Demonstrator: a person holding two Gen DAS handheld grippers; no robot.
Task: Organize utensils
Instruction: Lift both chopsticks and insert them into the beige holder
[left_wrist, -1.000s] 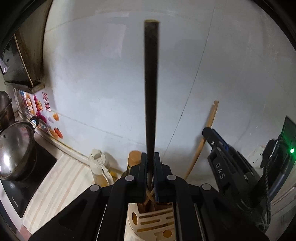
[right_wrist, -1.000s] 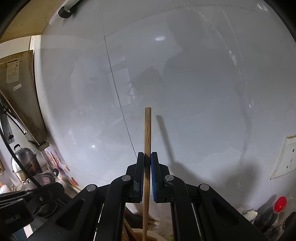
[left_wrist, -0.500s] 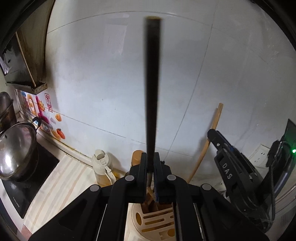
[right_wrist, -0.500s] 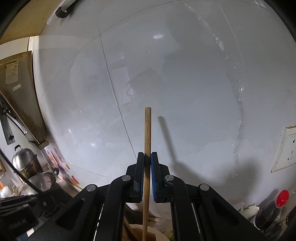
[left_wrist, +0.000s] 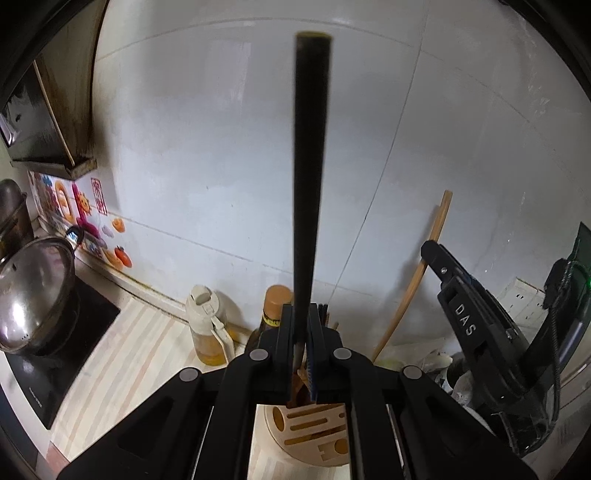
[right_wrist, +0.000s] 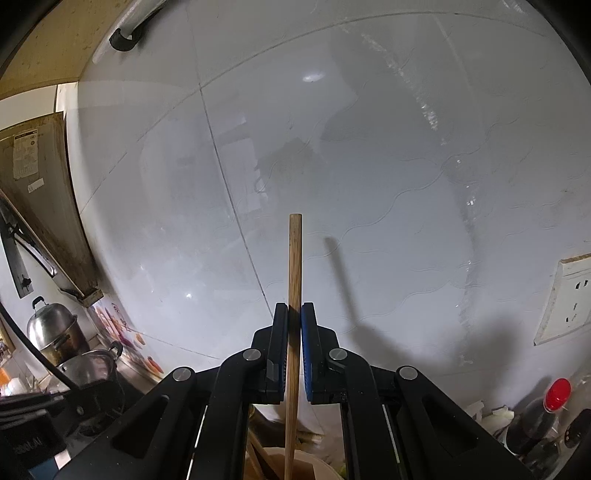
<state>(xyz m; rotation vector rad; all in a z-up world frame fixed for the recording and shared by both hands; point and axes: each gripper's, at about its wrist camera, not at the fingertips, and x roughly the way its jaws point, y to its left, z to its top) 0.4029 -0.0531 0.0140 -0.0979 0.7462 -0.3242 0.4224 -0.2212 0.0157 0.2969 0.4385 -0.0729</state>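
So right now we've got a utensil in each hand. Our left gripper (left_wrist: 302, 325) has its fingers pinched on a long black tapered utensil handle (left_wrist: 308, 177), held upright right above the round beige slotted utensil holder (left_wrist: 314, 435) on the striped desk (left_wrist: 122, 369). Our right gripper (right_wrist: 294, 332) is pinching a thin light-wood stick handle (right_wrist: 294, 280), also upright, its lower end reaching down toward the holder's rim (right_wrist: 295, 467) at the bottom of that view.

What's changed over the last second: not much in the grip, both are clamped the same. The left view has drifted a bit, with the cream oil bottle (left_wrist: 208, 332) and brown-capped bottle (left_wrist: 275, 306) now sitting lower and more in view, so we've lifted or tilted slightly. We'd guess both utensils are mid-sorting, either coming out of the holder or going into a slot; can't tell which yet.
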